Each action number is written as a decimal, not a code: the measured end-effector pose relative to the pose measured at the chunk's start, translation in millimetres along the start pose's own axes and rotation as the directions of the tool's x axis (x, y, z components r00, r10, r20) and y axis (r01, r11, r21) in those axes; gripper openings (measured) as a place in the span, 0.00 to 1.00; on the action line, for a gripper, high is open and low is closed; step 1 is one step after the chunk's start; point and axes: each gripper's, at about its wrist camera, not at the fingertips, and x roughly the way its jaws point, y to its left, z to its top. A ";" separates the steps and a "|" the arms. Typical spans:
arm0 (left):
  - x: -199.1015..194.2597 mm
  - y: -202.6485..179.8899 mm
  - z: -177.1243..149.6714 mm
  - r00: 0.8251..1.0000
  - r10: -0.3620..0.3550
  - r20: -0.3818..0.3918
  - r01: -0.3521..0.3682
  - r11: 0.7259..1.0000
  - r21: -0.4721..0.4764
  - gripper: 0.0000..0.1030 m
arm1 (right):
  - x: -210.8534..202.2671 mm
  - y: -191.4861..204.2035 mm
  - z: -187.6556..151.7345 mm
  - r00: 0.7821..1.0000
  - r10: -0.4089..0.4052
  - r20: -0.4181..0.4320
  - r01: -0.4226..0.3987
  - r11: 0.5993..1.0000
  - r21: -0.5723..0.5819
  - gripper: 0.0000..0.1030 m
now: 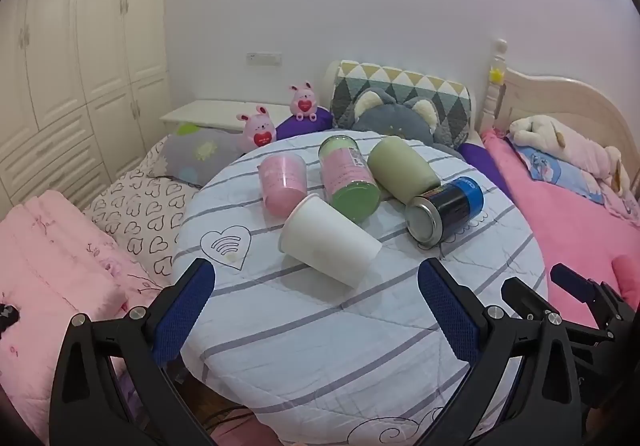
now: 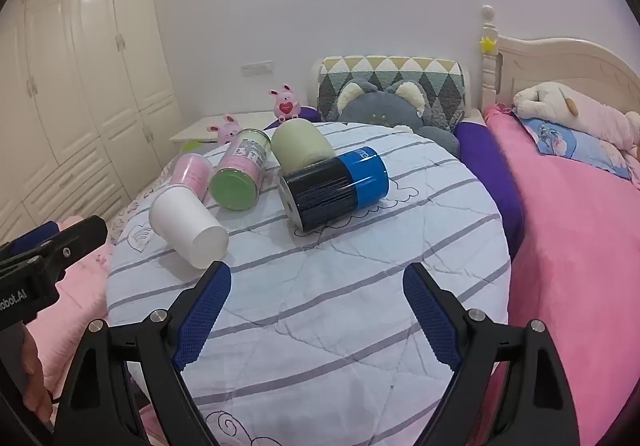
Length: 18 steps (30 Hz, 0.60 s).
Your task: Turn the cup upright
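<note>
white cup [image 1: 330, 240] on its side near counter [image 1: 304, 346] middle, open end pointing far-left | left gripper [image 1: 316, 320] nearer, jaws wide open, empty | right gripper [image 2: 316, 320] jaws wide open, empty

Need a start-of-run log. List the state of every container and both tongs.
white cup: on its side
pink cup: on its side
green-lidded jar: on its side
olive-green cup: on its side
blue-and-black can: on its side
left tongs: open, empty
right tongs: open, empty
</note>
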 end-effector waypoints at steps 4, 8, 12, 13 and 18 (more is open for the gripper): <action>-0.1 -1.4 0.1 1.000 0.003 0.002 -0.003 1.000 0.012 1.00 | -4.0 -2.8 -0.4 1.000 0.008 0.011 -0.008 1.000 -0.005 0.87; 2.6 0.5 2.0 1.000 0.005 0.010 -0.005 1.000 0.002 1.00 | 0.5 8.6 4.7 1.000 0.009 0.012 -0.009 1.000 -0.020 0.87; 0.0 3.7 1.3 1.000 0.007 0.014 -0.007 1.000 0.003 1.00 | 0.6 8.8 4.8 1.000 0.018 0.016 -0.018 1.000 -0.025 0.87; -0.5 4.3 1.4 1.000 0.009 0.014 -0.009 1.000 0.004 1.00 | 0.3 8.2 2.6 1.000 0.018 0.023 -0.017 0.999 -0.029 0.87; 1.9 -0.1 -2.7 1.000 0.019 0.020 -0.019 1.000 0.011 1.00 | 0.1 6.2 4.3 1.000 0.026 0.016 -0.025 0.999 -0.026 0.87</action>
